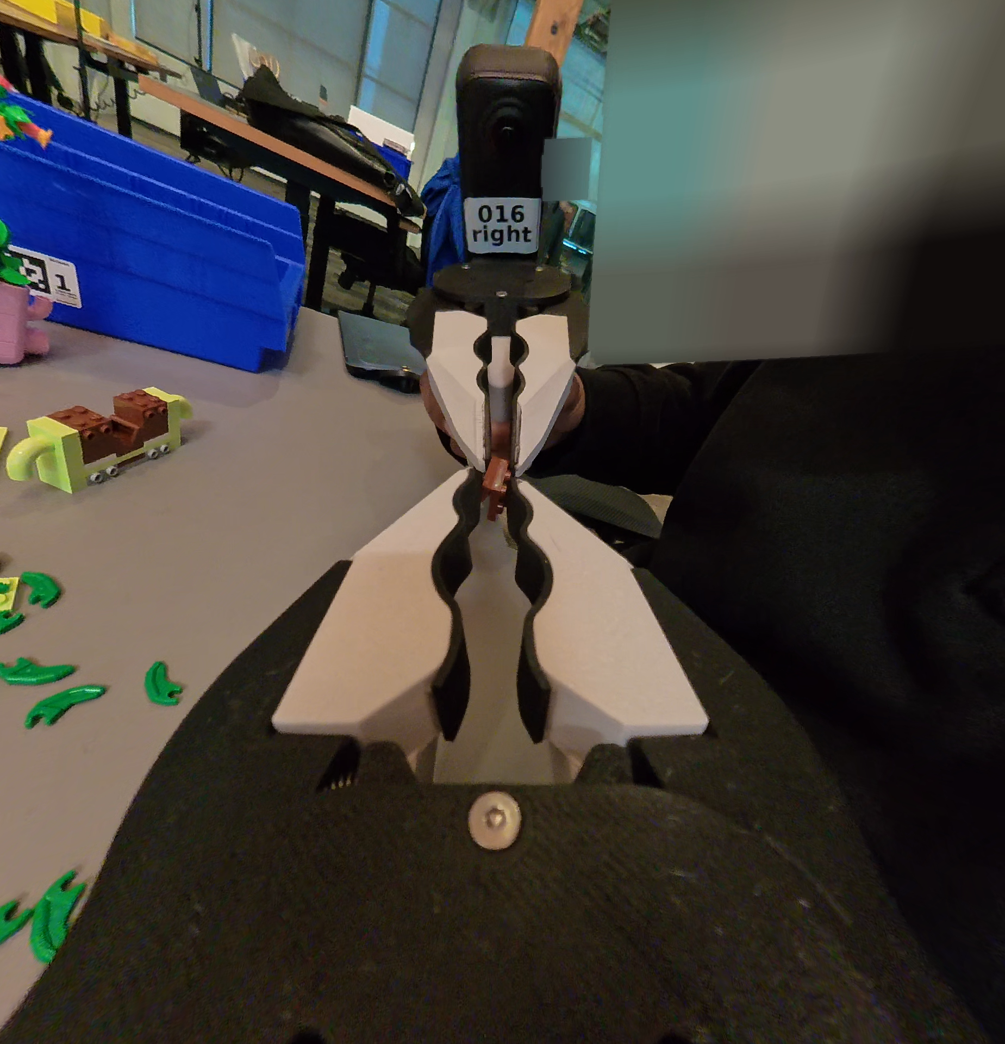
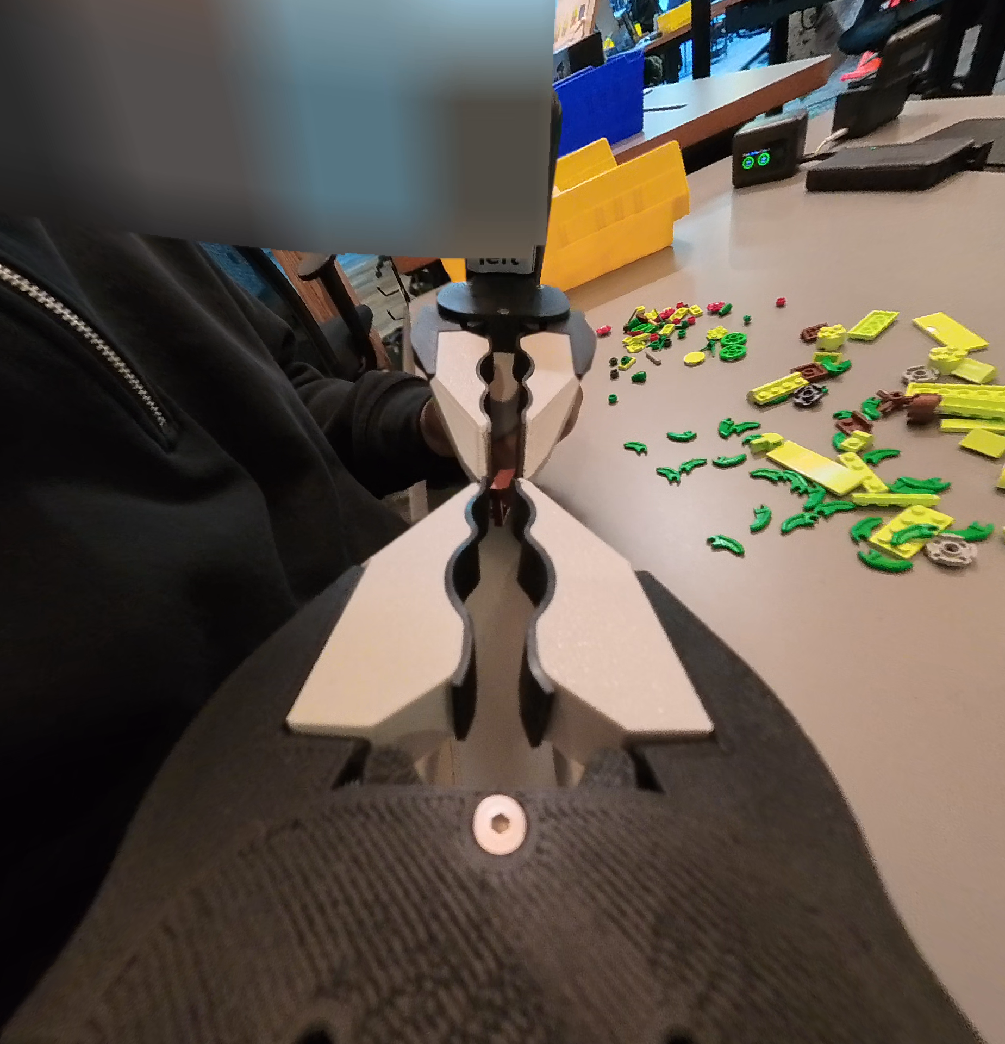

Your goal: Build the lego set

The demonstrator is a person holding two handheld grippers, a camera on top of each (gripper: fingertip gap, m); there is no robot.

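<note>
Tip to tip, my left gripper [image 1: 494, 497] and right gripper [image 1: 497, 452] are both pinching one small brown brick [image 1: 495, 490] above the grey table [image 1: 296, 508], a half-built lime and brown model [image 1: 102, 440] sitting off to the left. Looking from my right gripper [image 2: 497, 508], the left gripper [image 2: 501, 463] is facing me with the brown brick [image 2: 500, 487] squeezed between us, while loose green and yellow pieces [image 2: 827, 452] are lying scattered on the table [image 2: 714, 649] to the right.

A white label [image 1: 500, 224] sits on the black camera [image 1: 507, 121] at upper centre. A white marker tag [image 1: 47, 281] fronts the blue bin [image 1: 150, 248] at left. Their writing is withheld.
</note>
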